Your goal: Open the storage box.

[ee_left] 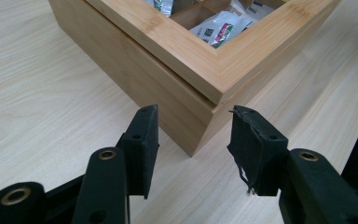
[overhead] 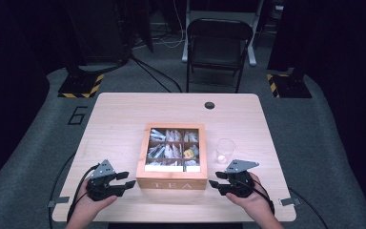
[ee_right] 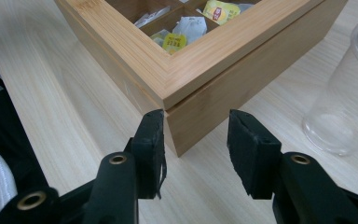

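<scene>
The tea box (overhead: 171, 157) sat mid-desk (overhead: 119, 119), lid shut, packets showing through its window. Left hand-held gripper (overhead: 126, 180) and right hand-held gripper (overhead: 214, 180) flanked its near corners, both open, gripping nothing. Looked like lining up on the lid; next, pinch and lift. Cup (overhead: 225, 150) stood right.
</scene>
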The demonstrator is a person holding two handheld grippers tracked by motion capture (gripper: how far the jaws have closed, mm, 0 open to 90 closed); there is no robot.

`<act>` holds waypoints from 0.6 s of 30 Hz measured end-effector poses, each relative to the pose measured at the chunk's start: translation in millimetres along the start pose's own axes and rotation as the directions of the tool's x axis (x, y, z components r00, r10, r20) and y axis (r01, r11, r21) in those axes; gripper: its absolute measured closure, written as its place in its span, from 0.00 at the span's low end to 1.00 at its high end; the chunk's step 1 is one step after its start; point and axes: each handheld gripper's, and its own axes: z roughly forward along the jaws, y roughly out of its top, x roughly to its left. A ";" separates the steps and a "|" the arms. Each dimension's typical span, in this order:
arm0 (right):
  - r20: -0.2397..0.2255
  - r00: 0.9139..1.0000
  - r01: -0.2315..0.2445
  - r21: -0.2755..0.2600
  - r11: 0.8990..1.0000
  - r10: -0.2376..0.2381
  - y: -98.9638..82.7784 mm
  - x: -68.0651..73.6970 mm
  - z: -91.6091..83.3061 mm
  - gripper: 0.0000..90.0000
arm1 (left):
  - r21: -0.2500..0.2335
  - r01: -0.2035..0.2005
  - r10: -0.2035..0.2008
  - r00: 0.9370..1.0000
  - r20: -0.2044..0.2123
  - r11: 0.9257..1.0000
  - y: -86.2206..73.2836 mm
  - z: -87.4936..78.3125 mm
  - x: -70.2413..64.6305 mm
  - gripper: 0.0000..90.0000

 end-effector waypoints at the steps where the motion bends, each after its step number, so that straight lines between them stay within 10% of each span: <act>1: -0.007 1.000 0.007 -0.001 1.000 -0.007 0.5 0.4 0.6 0.64 | 0.006 0.002 -0.002 1.000 0.010 1.000 0.2 0.1 -0.5 0.59; 18: -0.043 0.999 0.017 -0.003 1.000 -0.017 3.6 5.7 11.3 0.68 | 0.009 -0.016 0.016 0.999 0.036 1.000 2.2 14.1 -6.4 0.64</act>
